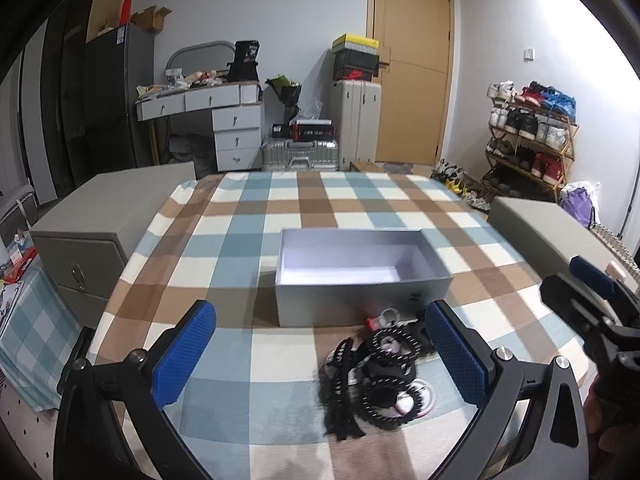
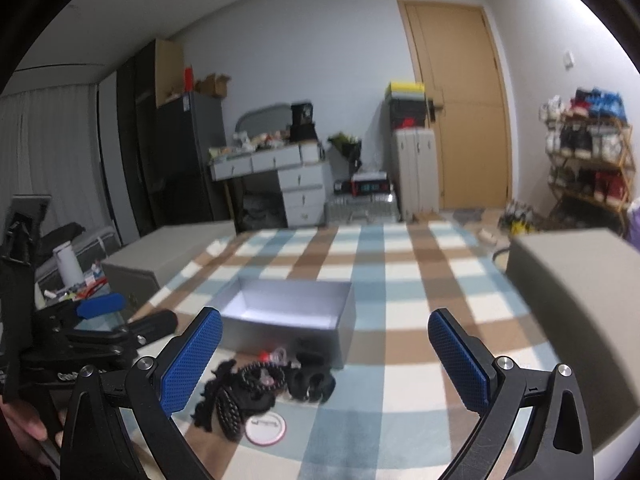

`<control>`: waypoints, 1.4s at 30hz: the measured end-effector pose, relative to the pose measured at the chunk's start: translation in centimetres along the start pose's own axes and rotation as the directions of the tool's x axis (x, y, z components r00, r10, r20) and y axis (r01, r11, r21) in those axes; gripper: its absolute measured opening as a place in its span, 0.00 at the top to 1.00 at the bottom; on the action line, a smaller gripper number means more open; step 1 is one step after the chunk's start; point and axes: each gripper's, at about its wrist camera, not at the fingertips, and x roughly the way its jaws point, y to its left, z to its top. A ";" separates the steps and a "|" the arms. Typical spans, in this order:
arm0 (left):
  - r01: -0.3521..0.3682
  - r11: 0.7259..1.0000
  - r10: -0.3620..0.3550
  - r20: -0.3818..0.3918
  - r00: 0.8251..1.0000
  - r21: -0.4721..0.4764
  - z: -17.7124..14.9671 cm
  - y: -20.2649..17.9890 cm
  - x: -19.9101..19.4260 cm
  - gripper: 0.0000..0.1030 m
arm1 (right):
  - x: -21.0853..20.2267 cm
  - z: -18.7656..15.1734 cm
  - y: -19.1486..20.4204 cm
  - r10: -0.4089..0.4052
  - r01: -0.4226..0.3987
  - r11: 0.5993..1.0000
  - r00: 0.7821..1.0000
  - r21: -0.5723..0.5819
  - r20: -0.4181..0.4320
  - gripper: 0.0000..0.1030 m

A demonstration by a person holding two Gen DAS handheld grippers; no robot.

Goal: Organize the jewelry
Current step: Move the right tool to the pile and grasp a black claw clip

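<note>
A: Why do both tongs hang apart, gripping nothing?

B: Likely to pick first. The left tongs (image 1: 320, 350) and right tongs (image 2: 324, 354) gape over the jewelry (image 1: 380, 372), heaped on the worktop (image 1: 224, 236) just before the box (image 1: 352, 280).

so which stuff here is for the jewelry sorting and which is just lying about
For the job:
- pile of black jewelry
- open grey box
- left tongs, open
- right tongs, open

Lying about:
- grey cabinets
- shoe rack
- suitcases
- desk
</note>
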 end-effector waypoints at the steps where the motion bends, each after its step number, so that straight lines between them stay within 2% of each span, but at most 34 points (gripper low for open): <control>1: -0.005 1.000 0.005 -0.011 1.000 -0.001 -0.2 0.1 0.4 0.01 | 0.8 -0.4 -0.2 0.019 -0.019 1.000 1.000 0.008 0.007 0.00; 4: -0.010 1.000 0.010 -0.042 0.999 -0.002 -0.7 0.5 1.3 0.01 | 3.3 -1.1 -0.5 0.045 -0.044 0.999 0.997 0.026 -0.069 0.00; 9: -0.020 1.000 0.019 -0.084 0.996 -0.002 -1.2 0.8 2.5 0.01 | 7.2 -1.8 -1.5 0.035 -0.031 0.999 0.986 0.030 -0.161 0.03; 11: -0.023 1.000 0.023 -0.097 0.995 -0.003 -1.3 0.9 2.8 0.01 | 8.9 -2.1 -2.0 0.016 -0.005 0.999 0.977 0.053 -0.212 0.08; 13: -0.029 1.000 0.028 -0.106 0.994 -0.005 -1.3 0.9 3.1 0.01 | 10.3 -2.4 -2.6 0.020 -0.001 0.997 0.967 0.075 -0.253 0.19; 15: -0.031 1.000 0.030 -0.106 0.994 -0.007 -1.2 1.0 3.3 0.01 | 11.0 -2.6 -2.5 0.044 -0.016 0.995 0.961 0.102 -0.275 0.19; 20: -0.042 0.999 0.040 -0.115 0.993 -0.013 -1.1 1.2 4.0 0.01 | 12.0 -2.8 -2.0 0.045 -0.026 0.997 0.954 0.068 -0.297 0.20; 23: -0.043 0.999 0.042 -0.125 0.991 -0.010 -1.3 1.0 4.2 0.01 | 12.7 -3.0 -1.9 0.025 -0.013 0.999 0.946 0.039 -0.323 0.30; 25: -0.046 0.999 0.045 -0.124 0.991 -0.006 -1.3 1.0 4.2 0.01 | 13.1 -3.2 -1.8 0.012 -0.006 1.000 0.940 0.020 -0.342 0.40; 26: -0.047 0.999 0.046 -0.124 0.991 -0.004 -1.3 1.0 4.1 0.01 | 13.1 -3.3 -1.7 0.022 -0.015 1.000 0.940 0.023 -0.340 0.42; 28: -0.043 0.999 0.041 -0.134 0.990 -0.007 -1.2 1.3 4.2 0.01 | 12.9 -3.2 -1.5 0.039 -0.032 0.999 0.943 0.027 -0.330 0.54; 30: -0.040 0.999 0.038 -0.142 0.989 -0.011 -1.2 1.7 4.2 0.01 | 12.8 -3.3 -1.7 0.024 -0.019 1.000 0.946 0.019 -0.324 0.54; 32: -0.039 0.999 0.037 -0.154 0.987 -0.011 -1.3 2.1 4.0 0.01 | 12.5 -3.3 -2.2 0.055 -0.037 0.997 0.946 0.062 -0.319 0.55; 34: -0.054 0.999 0.053 -0.156 0.986 0.001 -1.5 2.4 3.7 0.01 | 11.6 -3.0 -2.8 0.084 -0.057 0.993 0.957 0.103 -0.276 0.67; 39: -0.081 0.997 0.082 -0.165 0.983 0.015 -2.1 2.8 3.0 0.01 | 10.7 -2.9 -2.6 0.074 -0.055 0.996 0.959 0.075 -0.274 0.67; 42: -0.081 0.997 0.081 -0.179 0.980 0.007 -2.4 2.8 2.7 0.01 | 10.0 -3.1 -3.1 0.116 -0.086 0.989 0.958 0.125 -0.262 0.67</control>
